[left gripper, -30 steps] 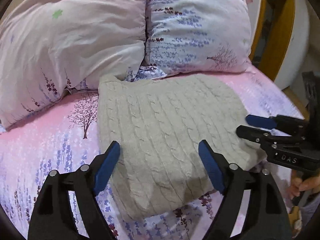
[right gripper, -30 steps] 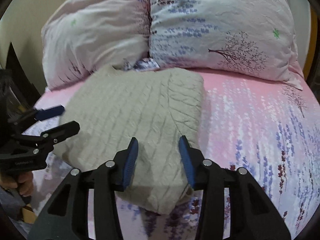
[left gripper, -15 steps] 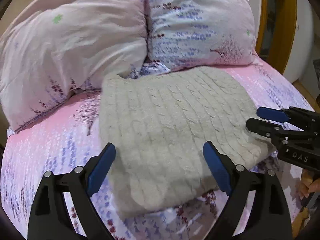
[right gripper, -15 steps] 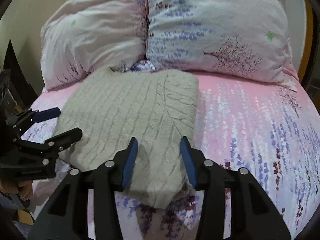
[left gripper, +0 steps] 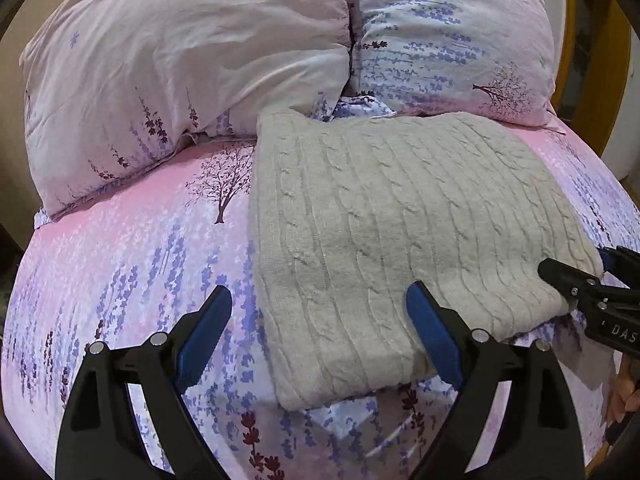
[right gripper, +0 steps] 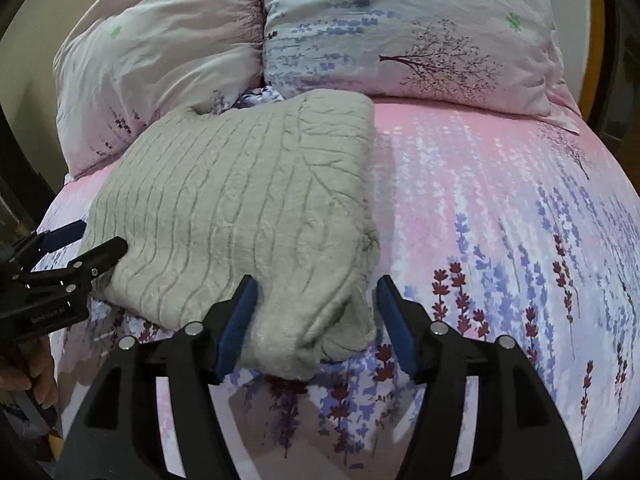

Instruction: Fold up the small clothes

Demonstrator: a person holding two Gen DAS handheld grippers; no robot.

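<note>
A grey cable-knit sweater [left gripper: 400,232] lies folded into a rough rectangle on the pink floral bed sheet [left gripper: 132,264]; it also shows in the right wrist view [right gripper: 240,208]. My left gripper [left gripper: 320,332] is open, its jaws astride the sweater's near left corner, a little above it. My right gripper [right gripper: 314,316] is open, its jaws either side of the sweater's near right corner. Each gripper shows at the edge of the other's view, the left [right gripper: 80,248] and the right [left gripper: 576,272], both beside the sweater's near edge.
Two floral pillows [left gripper: 180,60] [left gripper: 452,36] lean at the head of the bed just behind the sweater. A wooden bed frame [left gripper: 592,60] stands at the right. The sheet [right gripper: 500,240] stretches right of the sweater.
Both grippers have drawn back toward the near edge of the sweater and opened wider, the right most clearly. The sweater has stayed flat and folded.
</note>
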